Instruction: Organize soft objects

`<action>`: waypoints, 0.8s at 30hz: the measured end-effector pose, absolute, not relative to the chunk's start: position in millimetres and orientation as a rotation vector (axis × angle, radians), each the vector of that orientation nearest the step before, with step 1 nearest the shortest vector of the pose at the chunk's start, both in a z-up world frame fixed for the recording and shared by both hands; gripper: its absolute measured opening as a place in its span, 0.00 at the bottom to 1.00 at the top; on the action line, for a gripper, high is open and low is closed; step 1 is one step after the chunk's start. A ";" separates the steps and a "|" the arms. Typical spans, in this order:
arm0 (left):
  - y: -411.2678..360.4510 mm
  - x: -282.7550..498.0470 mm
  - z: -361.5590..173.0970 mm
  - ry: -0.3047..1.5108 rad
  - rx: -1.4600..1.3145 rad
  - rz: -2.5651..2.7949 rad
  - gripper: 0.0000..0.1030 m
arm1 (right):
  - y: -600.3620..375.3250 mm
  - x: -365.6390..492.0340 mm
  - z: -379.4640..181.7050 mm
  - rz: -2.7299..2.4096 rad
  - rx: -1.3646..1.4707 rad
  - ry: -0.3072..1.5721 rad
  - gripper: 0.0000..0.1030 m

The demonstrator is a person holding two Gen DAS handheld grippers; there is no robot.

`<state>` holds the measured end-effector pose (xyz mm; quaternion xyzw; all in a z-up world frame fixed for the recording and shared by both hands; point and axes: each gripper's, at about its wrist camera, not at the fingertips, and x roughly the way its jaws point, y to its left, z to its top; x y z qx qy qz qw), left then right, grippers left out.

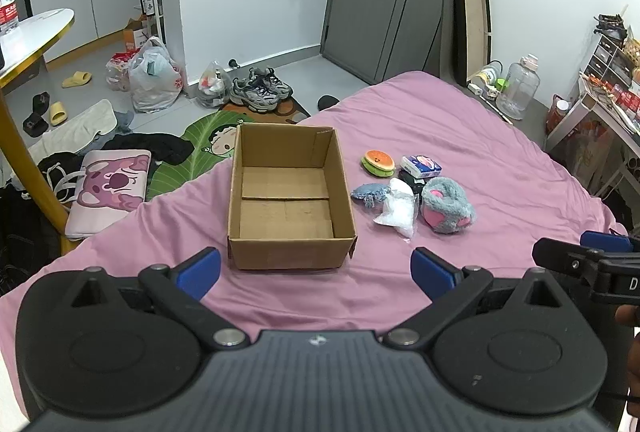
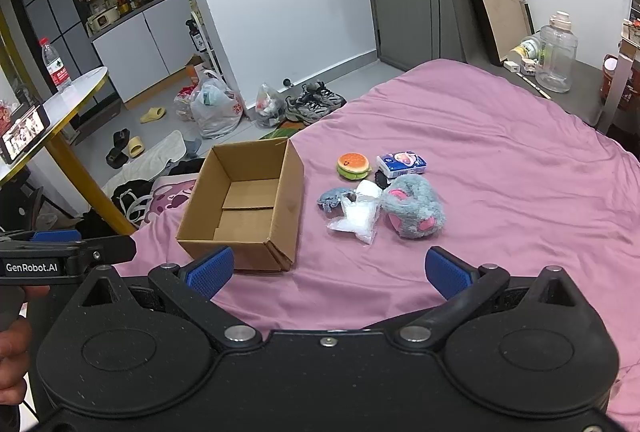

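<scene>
1. Two tools hover over the near edge of the bed (image 1: 460, 120), both spread wide and holding nothing: the left tool (image 1: 316, 268) faces the cardboard box (image 1: 290, 228), the right tool (image 2: 328, 268) the bare sheet beside it.
2. At 12 o'clock from the left tool, the box sits empty, so nothing looks sorted yet.
3. At 1 o'clock, just beside the box, the soft things cluster: burger toy (image 1: 378, 163), tissue pack (image 1: 421, 167), grey plush earmuffs (image 1: 448, 206), clear plastic bag (image 1: 396, 208), small blue plush (image 1: 370, 194).
4. All five remain to be boxed.
</scene>
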<state>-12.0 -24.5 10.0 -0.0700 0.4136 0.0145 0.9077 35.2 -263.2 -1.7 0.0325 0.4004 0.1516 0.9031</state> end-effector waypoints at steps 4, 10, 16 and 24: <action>-27.1 -11.5 8.1 0.857 -0.145 0.028 0.98 | -264.3 35.7 -2.5 0.315 0.066 0.829 1.00; -32.6 -5.6 6.3 0.862 -0.136 0.032 0.98 | -267.6 37.4 -3.2 0.321 0.063 0.833 1.00; -32.5 -4.3 5.4 0.866 -0.138 0.030 0.98 | -268.4 38.9 -4.7 0.326 0.071 0.836 1.00; -31.2 -3.3 7.6 0.847 -0.144 0.037 0.98 | -269.2 42.0 -6.5 0.338 0.074 0.839 1.00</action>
